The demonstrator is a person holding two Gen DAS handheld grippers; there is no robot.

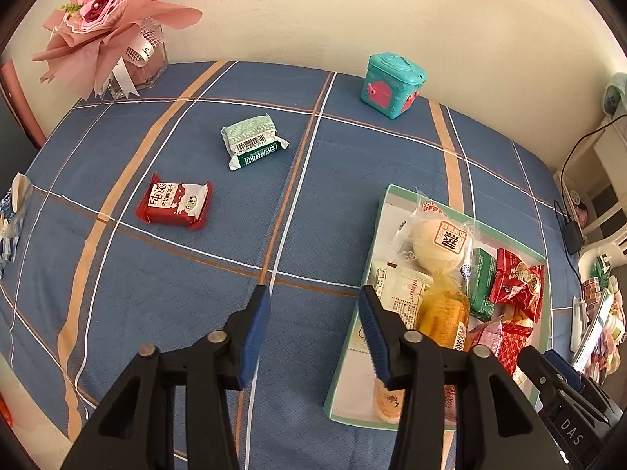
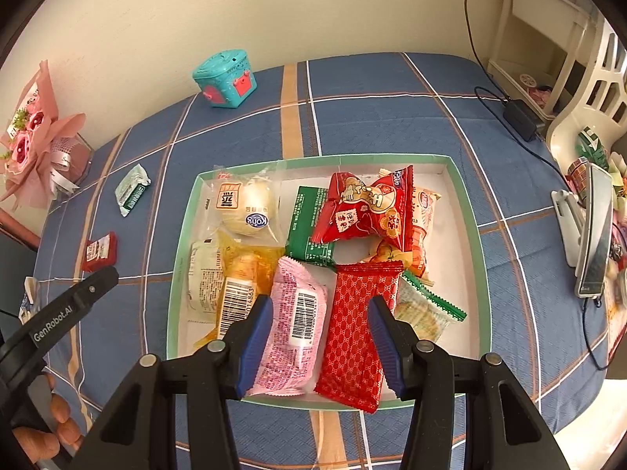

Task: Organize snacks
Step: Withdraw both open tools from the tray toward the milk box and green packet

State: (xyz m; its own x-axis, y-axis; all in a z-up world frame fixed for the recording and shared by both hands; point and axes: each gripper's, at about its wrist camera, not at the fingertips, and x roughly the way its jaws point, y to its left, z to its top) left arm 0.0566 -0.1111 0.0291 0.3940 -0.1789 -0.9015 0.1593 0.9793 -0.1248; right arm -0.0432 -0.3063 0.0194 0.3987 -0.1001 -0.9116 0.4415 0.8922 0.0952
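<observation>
A shallow green-rimmed box [image 2: 476, 235] holds several snack packets; it also shows in the left wrist view [image 1: 386, 197]. My right gripper [image 2: 319, 340] is open above its near edge, over a pink packet [image 2: 290, 337] and a red patterned packet [image 2: 356, 333], holding nothing. My left gripper [image 1: 315, 325] is open and empty over the blue cloth, just left of the box. A red packet [image 1: 174, 205] and a green packet [image 1: 252, 141] lie on the cloth ahead to the left; both also show in the right wrist view, the red packet [image 2: 100, 251] and the green one [image 2: 132, 190].
A teal toy box [image 1: 392, 84] stands at the table's back by the wall. A pink bouquet [image 1: 106, 19] in a glass vase is at the back left. A black cable and adapter [image 2: 519, 119], a white shelf and a phone on a stand [image 2: 593, 231] are to the right.
</observation>
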